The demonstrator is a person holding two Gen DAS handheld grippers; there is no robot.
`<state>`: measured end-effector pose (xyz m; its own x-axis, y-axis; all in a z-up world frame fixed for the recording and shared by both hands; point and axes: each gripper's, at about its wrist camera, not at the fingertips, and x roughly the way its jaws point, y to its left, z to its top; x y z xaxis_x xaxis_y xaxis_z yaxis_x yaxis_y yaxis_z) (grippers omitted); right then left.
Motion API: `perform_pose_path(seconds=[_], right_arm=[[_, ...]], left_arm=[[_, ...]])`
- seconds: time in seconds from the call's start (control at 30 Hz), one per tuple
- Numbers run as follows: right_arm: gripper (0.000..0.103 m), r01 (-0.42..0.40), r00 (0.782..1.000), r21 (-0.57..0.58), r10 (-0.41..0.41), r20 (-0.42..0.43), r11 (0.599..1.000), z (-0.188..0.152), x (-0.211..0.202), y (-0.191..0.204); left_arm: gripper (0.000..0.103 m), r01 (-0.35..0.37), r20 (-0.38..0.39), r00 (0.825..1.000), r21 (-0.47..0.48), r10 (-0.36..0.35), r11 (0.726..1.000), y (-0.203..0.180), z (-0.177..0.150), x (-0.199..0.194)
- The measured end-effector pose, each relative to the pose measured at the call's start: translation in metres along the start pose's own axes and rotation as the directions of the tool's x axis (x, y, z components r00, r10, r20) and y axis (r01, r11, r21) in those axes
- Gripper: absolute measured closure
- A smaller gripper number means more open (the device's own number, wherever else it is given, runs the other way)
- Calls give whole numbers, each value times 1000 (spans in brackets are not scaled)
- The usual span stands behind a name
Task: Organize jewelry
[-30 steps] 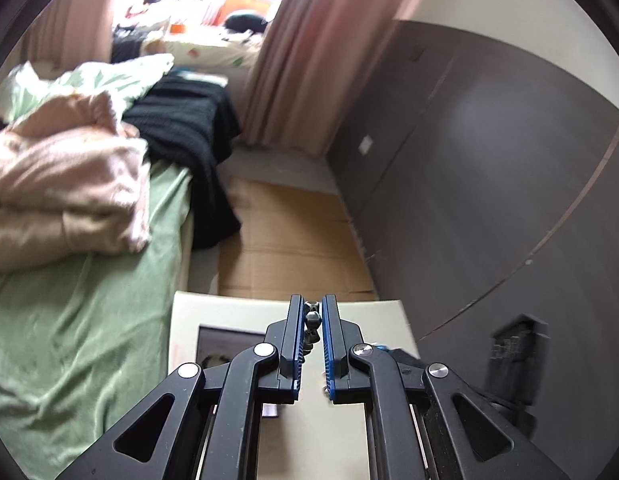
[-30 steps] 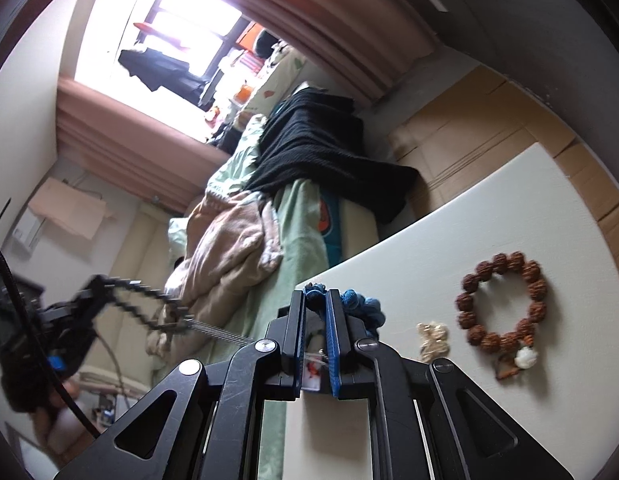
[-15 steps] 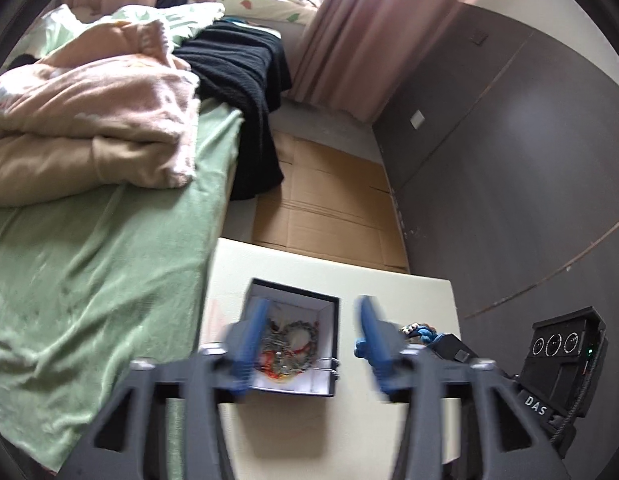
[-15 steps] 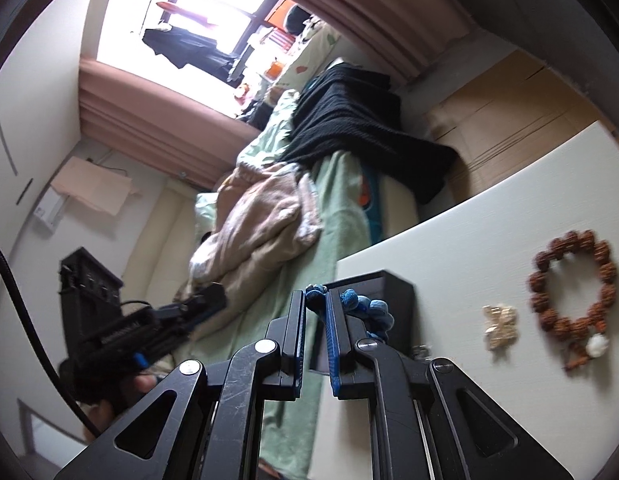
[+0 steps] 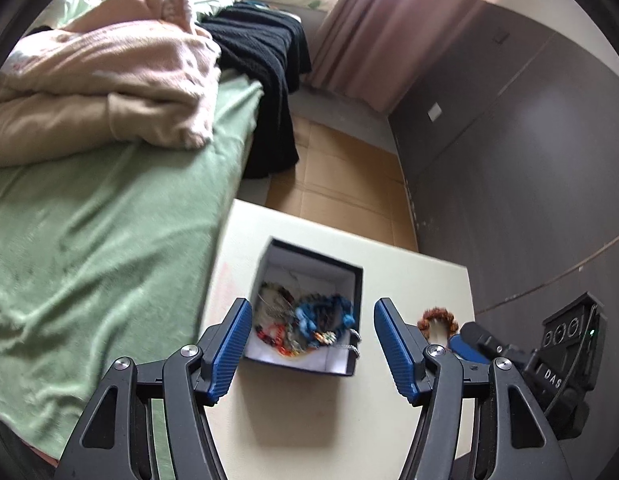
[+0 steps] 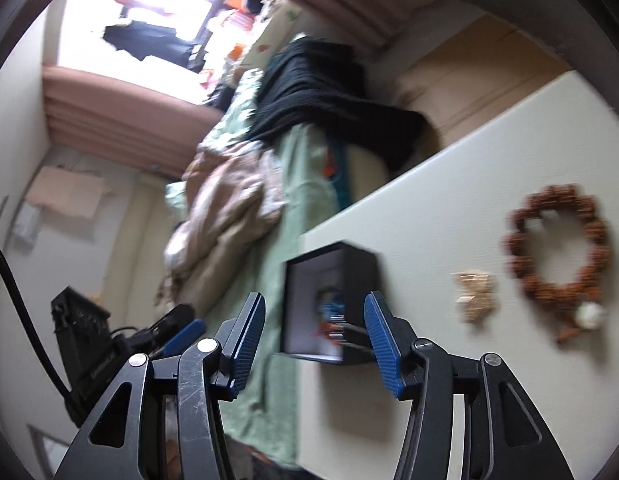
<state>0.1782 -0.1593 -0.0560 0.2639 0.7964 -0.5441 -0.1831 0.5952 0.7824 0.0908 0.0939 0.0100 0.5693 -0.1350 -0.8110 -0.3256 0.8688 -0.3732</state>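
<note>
A small black box (image 5: 351, 280) with a white inside stands on the cream table (image 5: 309, 420). It holds a blue bead string (image 5: 325, 314) and several other pieces of jewelry. My left gripper (image 5: 312, 344) is open and empty, above the box's near side. My right gripper (image 6: 314, 330) is open and empty, close to the box (image 6: 359, 268). A brown bead bracelet (image 6: 557, 256) and a small pale gold piece (image 6: 475, 298) lie on the table right of the box. The bracelet also shows in the left wrist view (image 5: 437, 318).
A bed with a green sheet (image 5: 89, 248), a pink blanket (image 5: 109, 84) and a black garment (image 5: 265, 64) runs along the table's left side. Cardboard (image 5: 341, 184) covers the floor beyond the table. A dark wall (image 5: 529, 160) is on the right.
Both grippers have opened. The left one let go of a bead string and the right one let go of the blue beads, which now lie in the box. Both views now look down at the box.
</note>
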Motion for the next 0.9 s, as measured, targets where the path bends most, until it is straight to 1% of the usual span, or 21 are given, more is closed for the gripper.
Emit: perform_pose_path(seconds=[0.07,0.2,0.27,0.47,0.57,0.7,0.8,0.87,0.9], right_arm=[[50,42,999,3,-42,0,999,2,-7,-9],[50,82,997,42,-83,9,996,6,-24,-29],[50,99,995,60,-100,14,993,7,-31,-37],[50,117,992,82,-121,38,990,10,-56,-49],[50,112,991,104,-118,55,988,11,-68,-57],[50,113,990,139,-124,70,984,14,-78,-68],[50,108,990,151,-120,75,983,15,-84,-72],[50,106,990,153,-119,76,983,14,-86,-72],[50,106,990,154,-119,77,982,14,-87,-73]], left_arm=[[39,-2,-8,1000,18,2,1000,-10,-6,7],[39,-1,-27,1000,70,3,998,-32,-18,21],[39,-13,-34,999,103,16,995,-43,-24,26],[39,-35,-63,997,209,49,977,-72,-30,44],[39,-82,-82,991,235,104,969,-79,-32,62],[39,-148,-113,978,218,175,965,-77,-36,88],[49,-209,-102,966,220,236,953,-75,-38,102],[60,-212,-112,965,201,237,957,-71,-37,110],[61,-208,-116,965,194,233,959,-70,-37,113]])
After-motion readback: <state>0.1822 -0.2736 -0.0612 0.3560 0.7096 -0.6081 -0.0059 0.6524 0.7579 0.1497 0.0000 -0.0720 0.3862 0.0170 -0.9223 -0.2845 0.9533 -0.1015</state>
